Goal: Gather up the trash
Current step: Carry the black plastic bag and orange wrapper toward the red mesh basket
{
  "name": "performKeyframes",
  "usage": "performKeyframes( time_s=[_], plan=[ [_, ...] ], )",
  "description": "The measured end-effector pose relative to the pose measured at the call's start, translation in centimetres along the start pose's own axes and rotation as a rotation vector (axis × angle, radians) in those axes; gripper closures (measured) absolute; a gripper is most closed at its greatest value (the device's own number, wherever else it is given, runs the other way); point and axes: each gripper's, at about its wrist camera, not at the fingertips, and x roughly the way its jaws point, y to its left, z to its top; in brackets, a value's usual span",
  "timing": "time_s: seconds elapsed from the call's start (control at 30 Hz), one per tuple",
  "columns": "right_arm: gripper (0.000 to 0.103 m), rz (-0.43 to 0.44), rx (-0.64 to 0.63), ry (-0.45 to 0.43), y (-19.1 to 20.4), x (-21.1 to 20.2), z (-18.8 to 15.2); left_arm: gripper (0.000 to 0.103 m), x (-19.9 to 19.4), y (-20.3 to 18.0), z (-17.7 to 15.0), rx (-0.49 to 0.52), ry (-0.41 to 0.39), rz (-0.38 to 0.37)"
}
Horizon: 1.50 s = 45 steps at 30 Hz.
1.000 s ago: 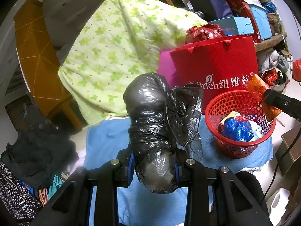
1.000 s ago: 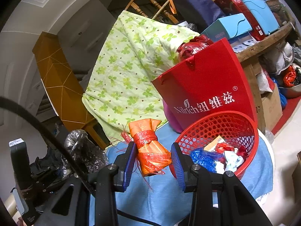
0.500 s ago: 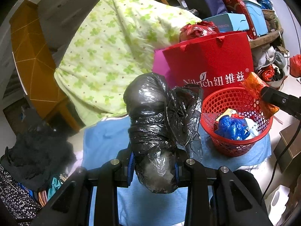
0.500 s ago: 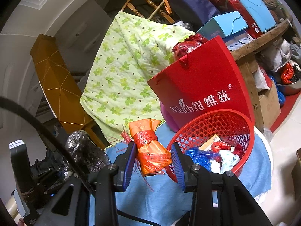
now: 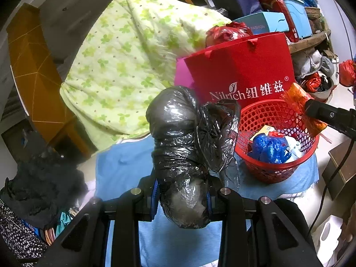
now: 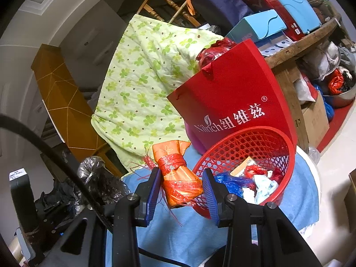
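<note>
Green clover-print quilt [image 5: 124, 66] draped over furniture behind the table, biggest thing in view. Blue-cloth table [image 5: 124, 164] below it, carrying everything else. Red "Nilrich" paper bag [image 5: 240, 71] upright at the table's far edge, pink bag [image 5: 181, 75] just behind its left side, crumpled red plastic bag [image 5: 227, 32] sticking out of the top. Red mesh basket [image 5: 276, 171] at the table's right edge, touching the front of the paper bag; inside: blue plastic wad [image 5: 269, 149], yellow carton scrap [image 6: 244, 166], pale wrappers.

Left gripper [image 5: 181, 198] clamped on a black plastic trash bundle [image 5: 178, 142], bundle standing upright out of the jaws, above the table's near edge, left of the basket. Loose flap hanging on its right side.

Right gripper [image 6: 181, 191] pinching an orange wrapped packet [image 6: 178, 175] tied with red plastic strips, held just beside the basket's near-left rim, not yet over the opening.
</note>
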Motion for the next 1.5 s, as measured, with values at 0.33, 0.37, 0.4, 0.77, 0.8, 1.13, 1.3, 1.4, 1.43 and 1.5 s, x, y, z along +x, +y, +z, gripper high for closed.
performKeyframes(
  time_s=[0.33,0.37,0.4,0.77,0.8,1.13,1.3,1.4,1.43,1.5],
  plan=[
    [0.062,-0.008,0.015,0.0,-0.7,0.0,0.1,0.068,0.3,-0.5,0.0,0.016,0.002,-0.014],
    [0.062,-0.009,0.015,-0.001,-0.8,-0.1,0.1,0.068,0.3,-0.6,0.0,0.016,0.002,-0.014],
    [0.062,-0.009,0.016,-0.001,-0.8,-0.1,0.1,0.068,0.3,-0.6,0.0,0.018,0.003,-0.017],
    [0.062,-0.018,0.026,-0.003,-1.1,-0.2,0.1,0.068,0.3,-0.6,-0.1,0.037,-0.001,-0.033],
    [0.062,-0.018,0.027,-0.004,-1.1,-0.2,0.1,0.068,0.3,-0.6,-0.1,0.039,-0.002,-0.035],
    [0.062,-0.028,0.039,-0.001,-1.5,-0.2,0.1,0.068,0.5,-0.6,-0.4,0.054,-0.003,-0.052],
    [0.062,-0.034,0.042,-0.003,-1.7,-0.3,0.1,0.068,0.7,-0.4,-0.5,0.06,-0.003,-0.058],
    [0.062,-0.039,0.043,-0.003,-1.8,-0.3,0.1,0.068,0.8,-0.4,-0.5,0.062,-0.003,-0.062],
    [0.062,-0.039,0.045,-0.002,-1.9,-0.3,0.1,0.068,0.8,-0.4,-0.5,0.063,-0.002,-0.063],
    [0.062,-0.043,0.045,-0.002,-1.9,-0.2,0.1,0.068,0.9,-0.3,-0.6,0.063,-0.002,-0.067]
  ],
)
